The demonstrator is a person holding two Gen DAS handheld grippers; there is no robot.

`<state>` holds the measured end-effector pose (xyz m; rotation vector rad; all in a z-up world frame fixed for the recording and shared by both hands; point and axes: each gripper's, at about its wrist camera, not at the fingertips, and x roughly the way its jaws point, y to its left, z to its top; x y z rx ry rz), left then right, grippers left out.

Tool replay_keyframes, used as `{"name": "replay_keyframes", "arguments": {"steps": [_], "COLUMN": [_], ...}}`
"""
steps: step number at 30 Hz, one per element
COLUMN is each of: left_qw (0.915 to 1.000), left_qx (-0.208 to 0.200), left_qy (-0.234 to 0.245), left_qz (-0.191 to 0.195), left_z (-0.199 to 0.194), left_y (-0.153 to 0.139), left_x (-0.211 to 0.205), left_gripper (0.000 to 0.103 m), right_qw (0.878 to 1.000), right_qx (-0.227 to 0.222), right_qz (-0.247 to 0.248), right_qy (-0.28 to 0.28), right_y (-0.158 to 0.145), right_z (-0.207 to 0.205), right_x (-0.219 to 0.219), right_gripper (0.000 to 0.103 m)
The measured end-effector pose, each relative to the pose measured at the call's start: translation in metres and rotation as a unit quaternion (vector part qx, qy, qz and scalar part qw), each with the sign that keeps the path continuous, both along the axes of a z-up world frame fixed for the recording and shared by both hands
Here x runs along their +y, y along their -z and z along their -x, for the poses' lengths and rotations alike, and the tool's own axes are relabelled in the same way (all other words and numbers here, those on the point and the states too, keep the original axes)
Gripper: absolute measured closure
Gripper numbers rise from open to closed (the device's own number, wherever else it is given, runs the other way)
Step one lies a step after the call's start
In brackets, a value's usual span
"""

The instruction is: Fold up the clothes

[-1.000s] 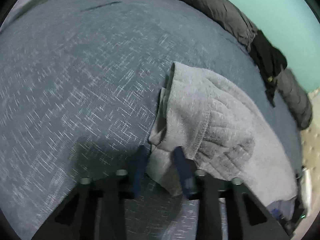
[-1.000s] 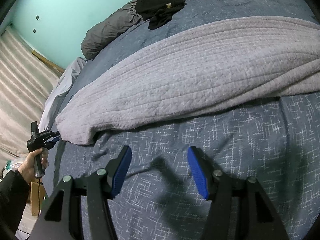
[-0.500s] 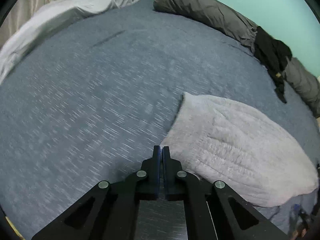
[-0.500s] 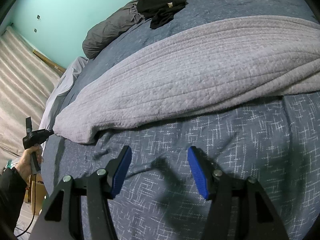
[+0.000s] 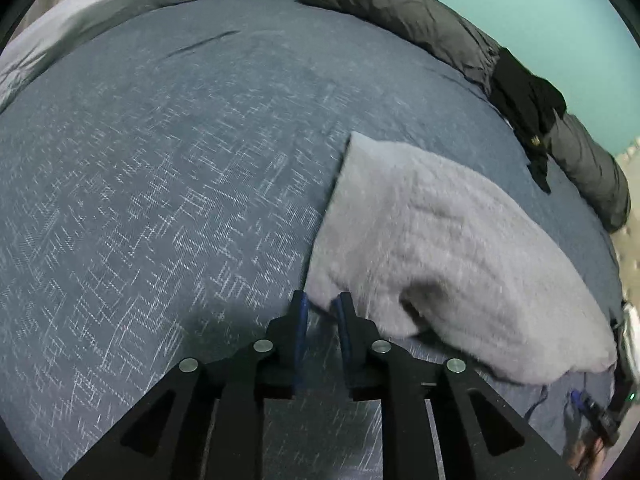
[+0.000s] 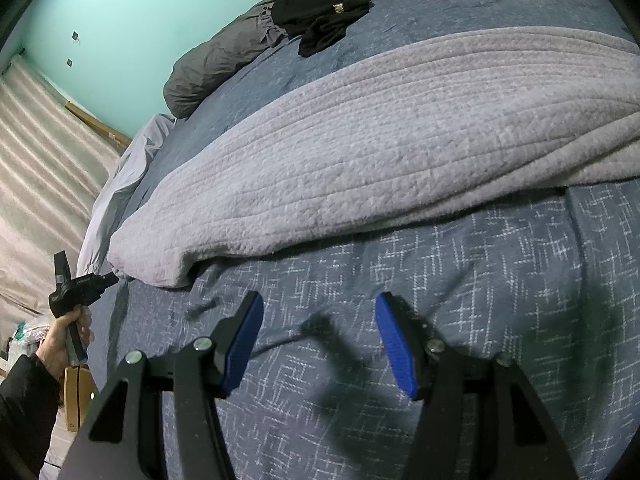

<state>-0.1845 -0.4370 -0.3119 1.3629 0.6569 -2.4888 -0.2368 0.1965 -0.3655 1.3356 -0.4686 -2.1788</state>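
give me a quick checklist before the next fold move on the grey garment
1. Left claw jaws parted: ok, they have just been opening.
2. Left claw clear of grey garment: cannot tell, its corner sits right at the tips.
3. Right claw open, nothing in it: ok.
4. Garment lying flat on bedspread: not ok, near edge bunched.
5. Black clothing clear of garment: ok.

pale grey ribbed garment [image 6: 380,140] beyond the jaws; dark blue bedcover [image 6: 460,300] with white crosshatch under them; blue pads [image 6: 396,340]; black clothing [image 6: 320,4] far off.
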Motion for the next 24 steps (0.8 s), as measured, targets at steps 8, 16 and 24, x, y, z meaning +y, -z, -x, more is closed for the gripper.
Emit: {"name": "replay_keyframes", "arguments": {"steps": [8,16,24], "left_qw": [0.9990,0.9978,0.9847], "left_qx": [0.041,-0.022,-0.053], "left_qy": [0.011,0.048,0.091], "left_qz": [-0.010,0.041,0.139], "left_z": [-0.004,0.011,0.024], "left_y": [-0.015,0.011,0.009], "left_x": [0.019,0.031,0.050], "left_gripper": [0.037,0.054,0.094], "right_qw": [1.000,1.000,1.000], "right_qx": [-0.002,-0.001,-0.006], "right_qz": [0.001,0.003,0.006], "right_qy": [-0.001,-0.003,0.003], "right_y": [0.000,-0.002,0.001], "right_z": [0.000,0.000,0.002], "right_x": [-0.001,0.000,0.002], "right_gripper": [0.044,0.044,0.044]}}
